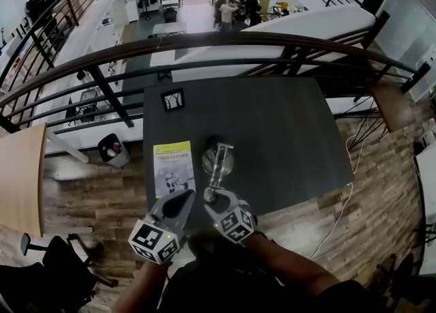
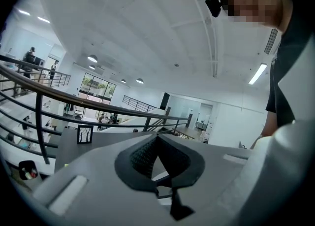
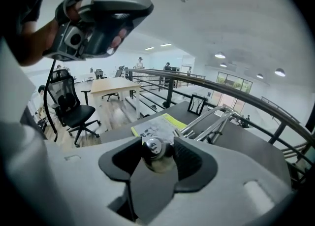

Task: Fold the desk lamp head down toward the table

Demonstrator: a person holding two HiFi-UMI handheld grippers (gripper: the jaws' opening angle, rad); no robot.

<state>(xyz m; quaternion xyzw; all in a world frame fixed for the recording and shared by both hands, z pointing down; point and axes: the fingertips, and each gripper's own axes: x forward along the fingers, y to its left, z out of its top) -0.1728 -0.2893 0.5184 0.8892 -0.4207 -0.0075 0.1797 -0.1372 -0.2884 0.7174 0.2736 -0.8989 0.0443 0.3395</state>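
Observation:
The desk lamp stands on the dark table (image 1: pixel 293 141). Its round base (image 1: pixel 218 161) is near the front edge, and its chrome arms (image 3: pixel 209 124) slope from there toward me. The shiny lamp head (image 3: pixel 153 151) sits between the dark pads of my right gripper (image 3: pixel 157 155), which press on it from both sides. In the head view my right gripper (image 1: pixel 212 198) is at the near end of the lamp arm (image 1: pixel 221 168). Just to its left hangs my left gripper (image 1: pixel 182 201), held about level. Its jaw tips (image 2: pixel 156 138) meet with nothing between them.
A yellow-edged booklet (image 1: pixel 173 167) lies left of the lamp base. A small framed picture (image 1: pixel 173 99) stands at the table's far left. A dark railing (image 1: pixel 204 46) runs behind the table. An office chair (image 3: pixel 74 109) stands on the wood floor to the left.

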